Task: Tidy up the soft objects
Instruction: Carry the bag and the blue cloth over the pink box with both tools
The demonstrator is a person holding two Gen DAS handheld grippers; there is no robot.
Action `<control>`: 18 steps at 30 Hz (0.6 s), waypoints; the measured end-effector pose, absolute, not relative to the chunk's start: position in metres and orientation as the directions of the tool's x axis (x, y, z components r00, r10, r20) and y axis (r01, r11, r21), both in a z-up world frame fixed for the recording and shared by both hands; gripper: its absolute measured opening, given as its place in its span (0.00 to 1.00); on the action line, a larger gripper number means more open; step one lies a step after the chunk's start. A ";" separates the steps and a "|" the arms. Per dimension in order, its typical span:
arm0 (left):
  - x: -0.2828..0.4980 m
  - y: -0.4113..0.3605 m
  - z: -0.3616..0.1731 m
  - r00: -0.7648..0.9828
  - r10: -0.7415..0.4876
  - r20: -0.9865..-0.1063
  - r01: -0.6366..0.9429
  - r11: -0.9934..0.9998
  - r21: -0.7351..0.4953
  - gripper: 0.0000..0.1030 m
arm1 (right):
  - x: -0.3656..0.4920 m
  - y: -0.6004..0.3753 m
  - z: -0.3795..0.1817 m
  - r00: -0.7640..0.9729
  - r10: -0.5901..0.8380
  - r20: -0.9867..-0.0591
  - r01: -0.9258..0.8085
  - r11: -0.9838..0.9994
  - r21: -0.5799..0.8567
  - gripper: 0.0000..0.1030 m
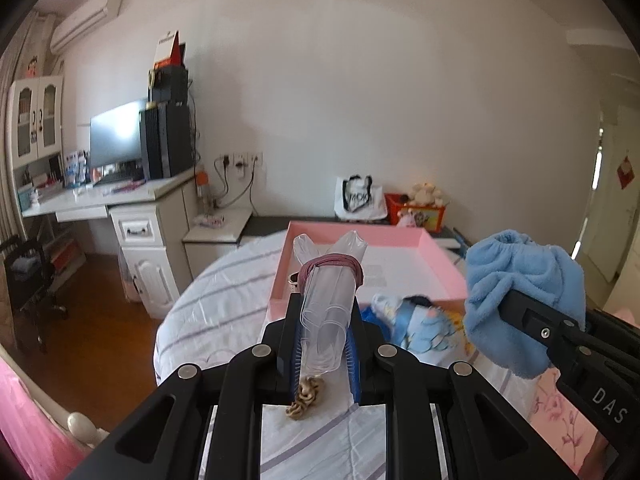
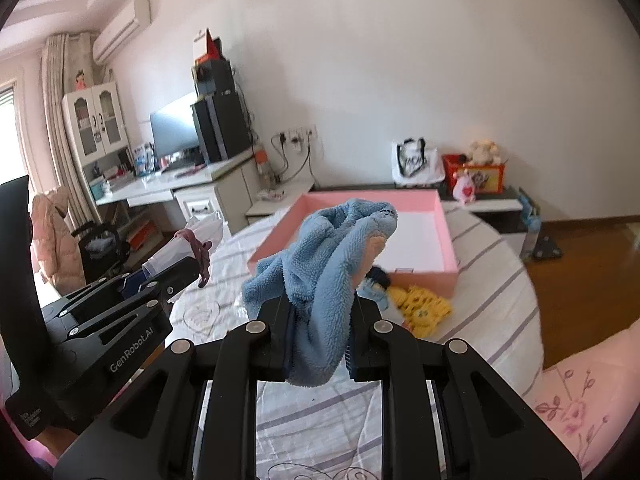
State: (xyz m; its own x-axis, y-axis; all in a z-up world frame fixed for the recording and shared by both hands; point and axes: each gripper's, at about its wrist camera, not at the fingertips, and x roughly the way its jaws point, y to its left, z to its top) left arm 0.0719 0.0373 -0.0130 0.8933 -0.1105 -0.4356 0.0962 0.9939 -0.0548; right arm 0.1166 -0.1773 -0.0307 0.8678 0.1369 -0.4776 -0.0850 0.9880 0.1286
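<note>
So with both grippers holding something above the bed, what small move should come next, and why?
Probably carry the right gripper forward over the pink tray and release the blue fleece cloth: it is clamped and lifted, and the tray lies just ahead, seemingly empty.

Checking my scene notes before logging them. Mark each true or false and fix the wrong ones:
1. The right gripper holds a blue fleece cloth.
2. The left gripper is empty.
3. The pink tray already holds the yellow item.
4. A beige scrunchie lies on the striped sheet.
1. True: the right gripper is shut on the blue fleece cloth.
2. False: the left gripper is shut on a clear plastic roll bound with a mauve hair tie.
3. False: the yellow item lies on the sheet just outside the pink tray.
4. True: the beige scrunchie lies on the striped sheet.
</note>
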 end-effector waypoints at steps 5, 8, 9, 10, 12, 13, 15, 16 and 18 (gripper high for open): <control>0.051 0.037 -0.009 0.913 -0.115 -0.393 0.105 0.993 -0.048 0.15 | 0.102 -0.180 -0.011 0.898 0.129 -0.420 -0.089 0.989 0.114 0.17; 0.036 0.038 -0.007 0.922 -0.120 -0.368 0.111 0.993 -0.047 0.15 | 0.093 -0.180 -0.003 0.912 0.126 -0.390 -0.092 0.990 0.107 0.17; 0.031 0.039 -0.008 0.925 -0.123 -0.361 0.114 0.992 -0.048 0.15 | 0.090 -0.180 0.001 0.918 0.122 -0.378 -0.090 0.991 0.101 0.17; 0.025 0.039 -0.007 0.928 -0.126 -0.351 0.117 0.992 -0.048 0.15 | 0.088 -0.180 0.003 0.921 0.119 -0.371 -0.089 0.991 0.097 0.17; 0.015 0.042 -0.009 0.933 -0.125 -0.338 0.117 0.992 -0.044 0.15 | 0.083 -0.182 0.007 0.926 0.117 -0.358 -0.088 0.991 0.096 0.17; 0.011 0.043 -0.010 0.935 -0.125 -0.331 0.118 0.992 -0.042 0.15 | 0.081 -0.181 0.008 0.928 0.117 -0.354 -0.089 0.991 0.095 0.17; 0.004 0.043 -0.014 0.937 -0.126 -0.324 0.120 0.992 -0.040 0.15 | 0.079 -0.182 0.010 0.931 0.113 -0.348 -0.086 0.992 0.093 0.17; 0.001 0.044 -0.016 0.938 -0.127 -0.322 0.121 0.992 -0.040 0.15 | 0.078 -0.181 0.010 0.932 0.111 -0.346 -0.084 0.992 0.092 0.17; -0.003 0.045 -0.019 0.939 -0.127 -0.320 0.121 0.992 -0.039 0.15 | 0.077 -0.181 0.010 0.932 0.109 -0.345 -0.081 0.992 0.093 0.17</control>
State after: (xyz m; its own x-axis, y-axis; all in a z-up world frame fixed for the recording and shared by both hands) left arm -0.0034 0.0452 -0.0191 0.9387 -0.1269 -0.3204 0.1208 0.9919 -0.0388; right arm 0.0769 -0.1811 0.0102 0.9324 0.1087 -0.3446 -0.0812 0.9923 0.0932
